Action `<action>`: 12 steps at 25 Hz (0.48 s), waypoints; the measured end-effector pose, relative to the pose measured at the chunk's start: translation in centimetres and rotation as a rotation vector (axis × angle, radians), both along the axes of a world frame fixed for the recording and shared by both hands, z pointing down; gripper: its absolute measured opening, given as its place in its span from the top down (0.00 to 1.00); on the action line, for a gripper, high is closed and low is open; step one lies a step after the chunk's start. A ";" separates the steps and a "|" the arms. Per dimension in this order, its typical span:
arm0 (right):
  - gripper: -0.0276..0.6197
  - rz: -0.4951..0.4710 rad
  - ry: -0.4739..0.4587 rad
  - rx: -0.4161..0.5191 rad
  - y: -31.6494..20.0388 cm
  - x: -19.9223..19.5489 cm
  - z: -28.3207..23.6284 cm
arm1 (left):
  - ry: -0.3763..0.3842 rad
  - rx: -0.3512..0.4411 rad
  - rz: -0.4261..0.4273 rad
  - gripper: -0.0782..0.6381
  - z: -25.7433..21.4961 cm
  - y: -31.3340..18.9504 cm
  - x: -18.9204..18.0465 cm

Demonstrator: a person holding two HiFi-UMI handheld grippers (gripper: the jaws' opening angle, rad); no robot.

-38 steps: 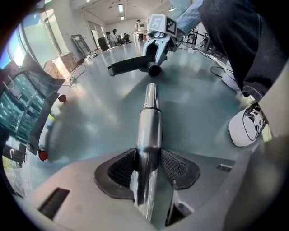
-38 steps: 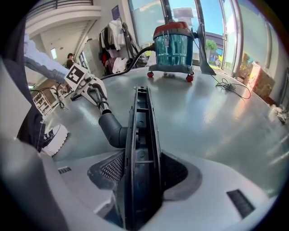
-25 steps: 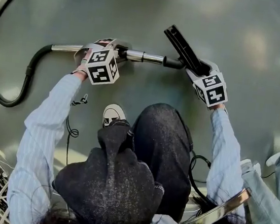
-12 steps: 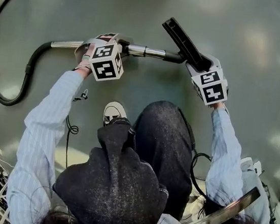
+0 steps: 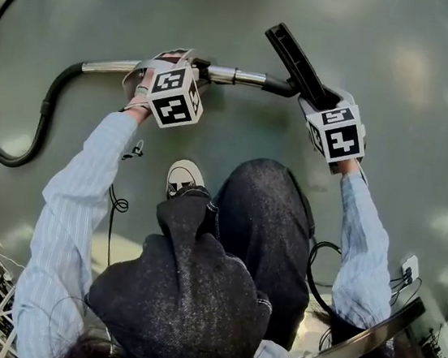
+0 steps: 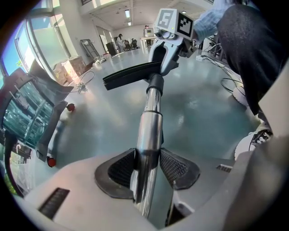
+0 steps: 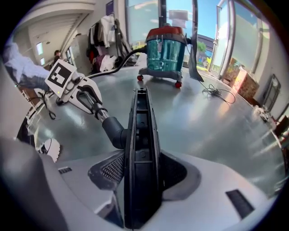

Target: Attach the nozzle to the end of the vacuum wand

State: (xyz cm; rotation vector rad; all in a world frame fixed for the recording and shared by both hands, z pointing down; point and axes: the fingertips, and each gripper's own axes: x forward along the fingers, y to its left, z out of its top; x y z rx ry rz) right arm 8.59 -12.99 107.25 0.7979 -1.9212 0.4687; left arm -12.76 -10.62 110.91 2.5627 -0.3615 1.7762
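I have both ends of the job in hand. My left gripper [image 6: 146,170] is clamped on the chrome vacuum wand [image 6: 151,119], its ribbed pads [image 6: 121,168] pressing the tube from either side, and the wand runs straight out ahead of the jaws. My right gripper [image 7: 141,177] grips the long black nozzle [image 7: 141,131] across its narrow body, with the pads tight on both flanks and the nozzle's open underside turned up toward the camera. From the head view, the wand lies crosswise in front of the person's knee, above the grey floor [image 5: 403,124], and the black hose [image 5: 47,110] curls away from its far left end. The nozzle angles up and away from the wand's right end. Its short black neck [image 7: 113,128] meets the chrome tip, and I see no gap at the joint in either gripper view, so I judge the two parts lined up and at least partly mated. I cannot tell whether the neck is pushed fully home, because the sleeve hides how deep the tube sits. I judge what is left to be a firm push along the wand's axis, perhaps with a slight twist, then a check that the joint holds before either grip lets go. The teal canister [image 7: 165,52] stands well apart across the floor.
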 end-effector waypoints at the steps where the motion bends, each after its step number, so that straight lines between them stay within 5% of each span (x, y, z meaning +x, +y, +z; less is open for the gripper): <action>1: 0.61 0.021 -0.007 -0.010 0.0 -0.1 -0.2 | 0.001 0.000 -0.009 0.65 -0.1 -0.3 -0.1; 8: 0.61 -0.139 0.016 0.173 -0.8 -1.1 -0.9 | -0.005 0.008 0.037 0.65 -0.4 0.1 -0.1; 12: 0.61 -0.065 -0.011 0.090 -1.2 -1.9 -0.4 | 0.001 0.010 -0.009 0.65 -0.4 -0.6 -0.6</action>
